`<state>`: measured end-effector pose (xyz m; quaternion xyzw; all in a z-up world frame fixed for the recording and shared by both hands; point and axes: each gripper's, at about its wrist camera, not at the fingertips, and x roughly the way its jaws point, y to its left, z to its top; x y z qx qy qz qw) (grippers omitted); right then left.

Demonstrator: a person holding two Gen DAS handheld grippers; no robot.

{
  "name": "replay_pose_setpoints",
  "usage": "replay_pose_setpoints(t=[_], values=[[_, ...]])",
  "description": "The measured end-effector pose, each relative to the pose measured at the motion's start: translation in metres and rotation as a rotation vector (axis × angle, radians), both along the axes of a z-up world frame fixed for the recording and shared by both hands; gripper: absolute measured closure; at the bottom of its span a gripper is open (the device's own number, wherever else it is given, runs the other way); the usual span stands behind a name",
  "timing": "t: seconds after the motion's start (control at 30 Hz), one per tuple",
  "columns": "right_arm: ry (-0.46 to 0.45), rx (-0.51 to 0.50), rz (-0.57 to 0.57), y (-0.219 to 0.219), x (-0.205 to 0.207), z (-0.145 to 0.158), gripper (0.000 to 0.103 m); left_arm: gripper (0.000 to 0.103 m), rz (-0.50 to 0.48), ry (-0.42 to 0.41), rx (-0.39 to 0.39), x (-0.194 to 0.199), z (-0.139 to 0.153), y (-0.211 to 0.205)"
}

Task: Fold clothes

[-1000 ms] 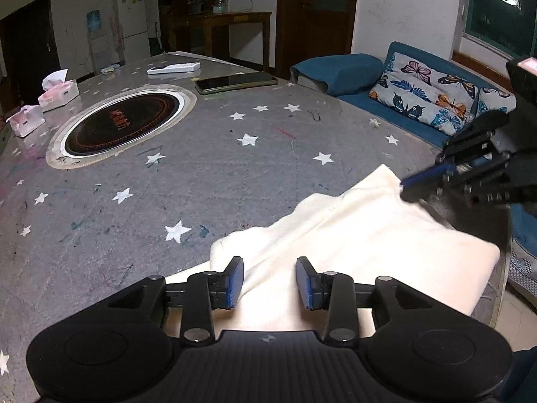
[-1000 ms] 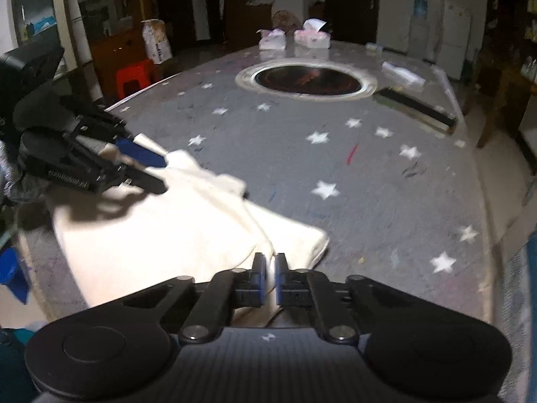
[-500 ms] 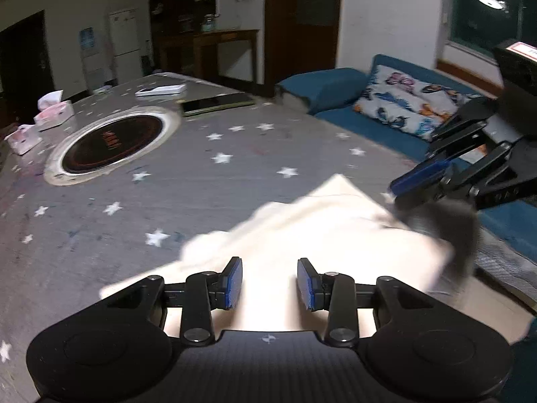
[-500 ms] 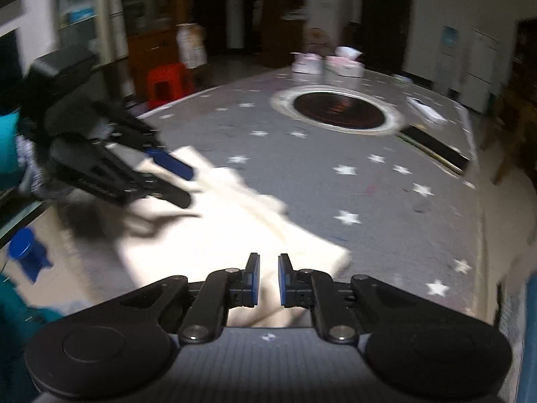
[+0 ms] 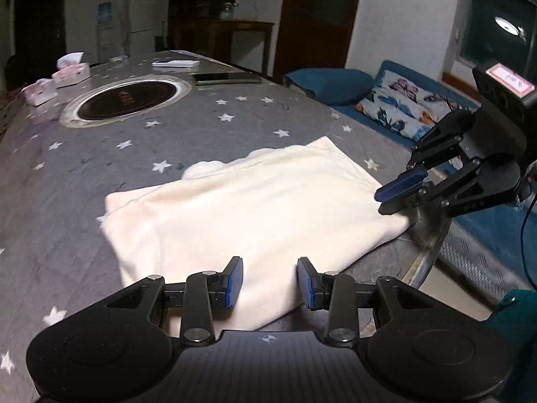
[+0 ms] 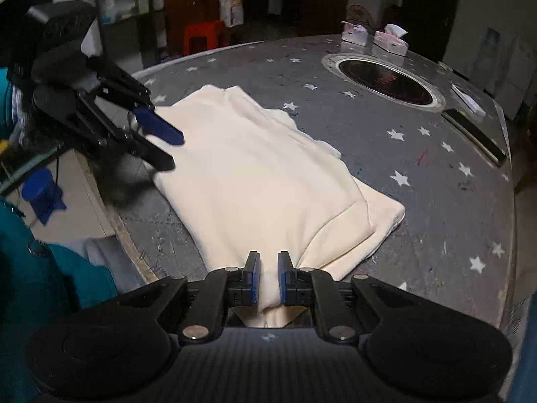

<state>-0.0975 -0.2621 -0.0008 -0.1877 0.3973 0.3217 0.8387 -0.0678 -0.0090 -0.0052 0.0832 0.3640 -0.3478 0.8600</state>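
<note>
A cream garment (image 5: 251,208) lies folded into a rough rectangle on the grey star-patterned table (image 5: 100,168), close to its near edge. My left gripper (image 5: 270,283) hovers open over the garment's near side, and the cloth lies flat below the gap without touching the pads. In the right wrist view, the left gripper (image 6: 171,151) hangs at the cloth's left edge. My right gripper (image 6: 268,282) stands almost shut, with a bunch of the garment (image 6: 255,174) pinched between its pads. In the left wrist view, the right gripper (image 5: 386,198) sits at the garment's right corner.
A round cooker plate (image 5: 127,99) is set in the table's middle. Behind it are tissue boxes (image 5: 72,70), a white remote (image 5: 176,63) and a dark tablet (image 5: 225,77). The table rim (image 5: 426,258) runs just right of the cloth. A blue sofa with a butterfly cushion (image 5: 402,107) stands beyond.
Both grippers have drawn back toward the table's near edge, so more of the garment shows ahead of them. The right jaws have parted a little, and cloth now fills their gap.
</note>
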Motion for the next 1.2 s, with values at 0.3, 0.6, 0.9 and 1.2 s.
replay_pose_setpoints(t=[0.3,0.6,0.9,1.2], values=[[-0.027,0.059,0.004,0.011,0.023,0.012,0.093,0.064,0.090,0.017,-0.020,0.005,0.002,0.022],[-0.022,0.013,0.028,0.019,0.024,0.007,0.093,0.064,0.141,-0.002,-0.057,0.005,0.013,0.038],[-0.014,0.006,0.119,0.043,0.019,0.000,0.093,0.065,0.165,0.051,-0.052,0.012,-0.004,0.045],[-0.058,0.067,0.181,0.064,0.020,0.016,0.092,0.064,0.098,0.012,-0.049,0.013,0.008,0.018]])
